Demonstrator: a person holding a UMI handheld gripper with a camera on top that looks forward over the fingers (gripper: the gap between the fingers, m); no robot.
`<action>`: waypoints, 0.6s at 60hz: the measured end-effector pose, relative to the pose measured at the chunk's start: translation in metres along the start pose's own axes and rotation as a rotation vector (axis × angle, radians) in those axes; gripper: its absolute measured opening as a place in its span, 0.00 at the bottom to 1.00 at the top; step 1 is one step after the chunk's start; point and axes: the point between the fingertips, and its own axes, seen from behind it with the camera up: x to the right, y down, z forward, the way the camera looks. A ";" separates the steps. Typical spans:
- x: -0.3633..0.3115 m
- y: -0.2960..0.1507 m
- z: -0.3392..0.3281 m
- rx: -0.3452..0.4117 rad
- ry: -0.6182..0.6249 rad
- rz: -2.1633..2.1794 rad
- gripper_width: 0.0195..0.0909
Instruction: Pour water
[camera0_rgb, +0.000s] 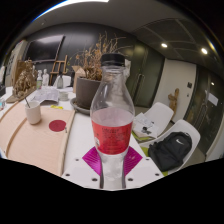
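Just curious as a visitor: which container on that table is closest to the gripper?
The clear bottle with red label, between the fingers; the small cup stands far beyond.

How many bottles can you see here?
1. A clear bottle with a black cap and a red label stands upright between the fingers. Others may be hidden in the clutter on the far table.
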 end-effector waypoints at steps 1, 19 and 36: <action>0.000 -0.006 0.001 0.005 0.012 -0.017 0.06; -0.024 -0.155 0.028 0.121 0.231 -0.550 0.06; -0.105 -0.238 0.065 0.233 0.401 -1.182 0.06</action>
